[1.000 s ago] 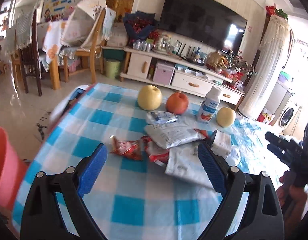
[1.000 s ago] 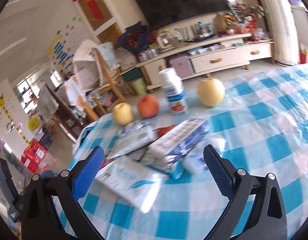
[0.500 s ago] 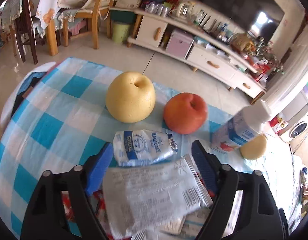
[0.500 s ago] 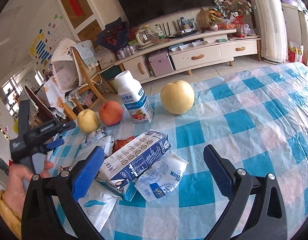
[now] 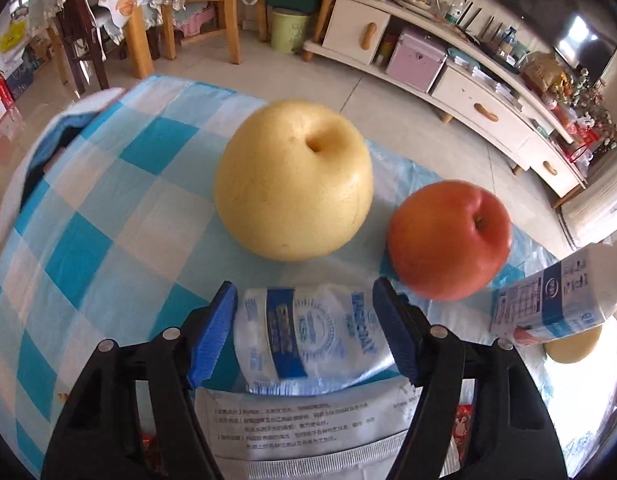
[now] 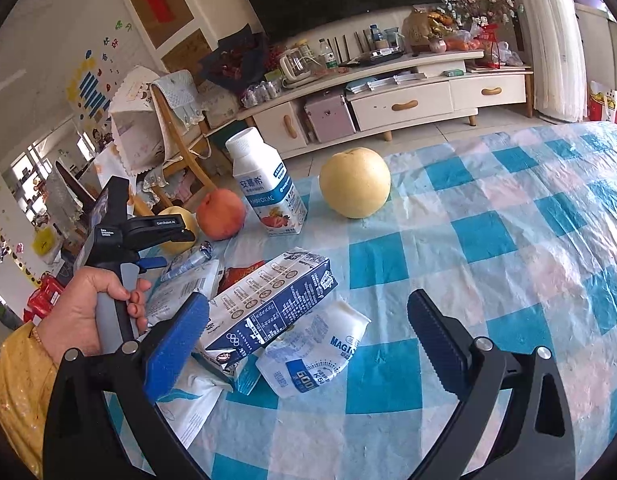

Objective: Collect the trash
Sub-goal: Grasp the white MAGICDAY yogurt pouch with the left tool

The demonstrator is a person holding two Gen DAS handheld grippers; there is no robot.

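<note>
A blue-and-white plastic pouch (image 5: 308, 336) lies on the checked tablecloth (image 5: 88, 240), and my left gripper (image 5: 304, 320) has its blue pads against both of its ends. Under it lies a silver printed wrapper (image 5: 308, 428). In the right wrist view my right gripper (image 6: 308, 308) hangs open over a navy milk carton (image 6: 268, 304) and a second pouch (image 6: 312, 356). A white wrapper (image 6: 188, 396) and a red wrapper (image 6: 240, 272) lie beside them. A hand (image 6: 92, 312) holds the left gripper (image 6: 164, 236) at the pile's far left.
Just beyond the held pouch stand a yellow pear (image 5: 292, 180) and a red apple (image 5: 448, 240). A yoghurt bottle (image 6: 268, 192) and another pear (image 6: 354, 182) stand further along. The table's far edge drops to the floor, facing a TV cabinet (image 6: 408, 104).
My left gripper has moved forward and down onto the pouch, and its jaws have narrowed onto it. The right gripper has edged closer to the carton.
</note>
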